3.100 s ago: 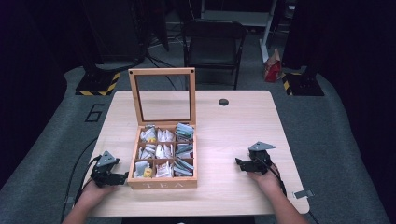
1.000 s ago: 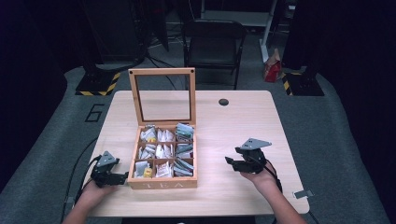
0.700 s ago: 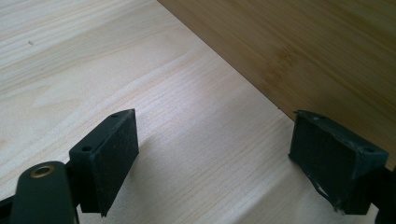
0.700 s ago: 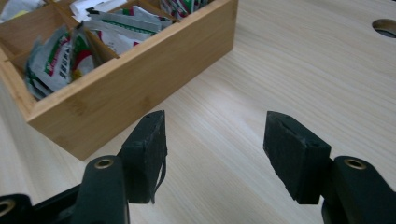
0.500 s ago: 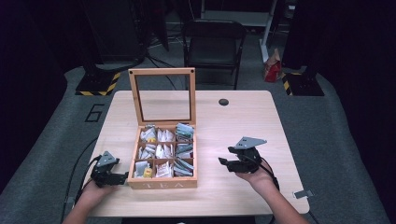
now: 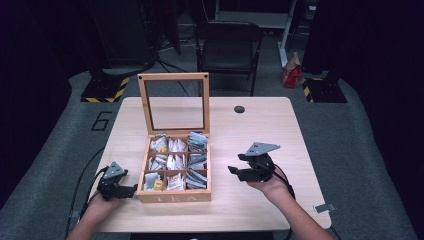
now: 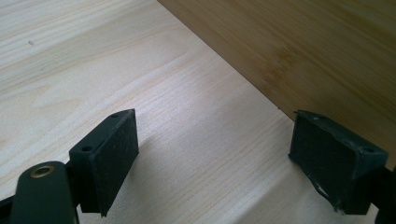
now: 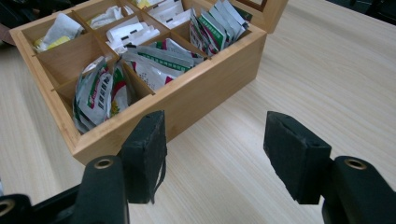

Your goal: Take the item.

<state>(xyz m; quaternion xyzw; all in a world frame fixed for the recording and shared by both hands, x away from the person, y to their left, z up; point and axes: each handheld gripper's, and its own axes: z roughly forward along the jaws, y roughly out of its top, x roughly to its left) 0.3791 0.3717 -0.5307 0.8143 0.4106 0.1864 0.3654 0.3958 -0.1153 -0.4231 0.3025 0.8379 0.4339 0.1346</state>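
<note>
A square bamboo tea box (image 6: 174, 197) with a grid of small compartments sits on the pale pinewood bench (image 6: 260, 125), a little left of the middle and close to the person's edge. Its glass-paned lid (image 6: 173, 102) stands upright at the far side. The compartments hold paper tea sachets (image 6: 197, 176), white and green, some with red print, standing on edge and leaning against the dividers.

The right gripper (image 6: 239, 171) hangs above the bench just to the right of the box, apart from it, with its jaws pointing toward the box's right wall. The jaws are spread wide with nothing between them; in the right gripper view (image 8: 212, 156) the near corner of the box (image 8: 187, 100) lies just beyond the pads, with bare wood grain showing in the gap. A grey three-cornered plate (image 6: 261, 148) rides on top of the gripper.

The left gripper (image 6: 131, 190) rests low on the bench beside the box's front left corner. In the left gripper view (image 7: 212, 154) its jaws are also spread, holding nothing, one pad (image 7: 334, 156) sitting just beside the box's darker side wall (image 7: 303, 46).

A small dark round disc (image 6: 239, 109) lies near the far edge of the bench, well apart from everything. A dark folding chair (image 6: 228, 47) stands beyond it.
</note>
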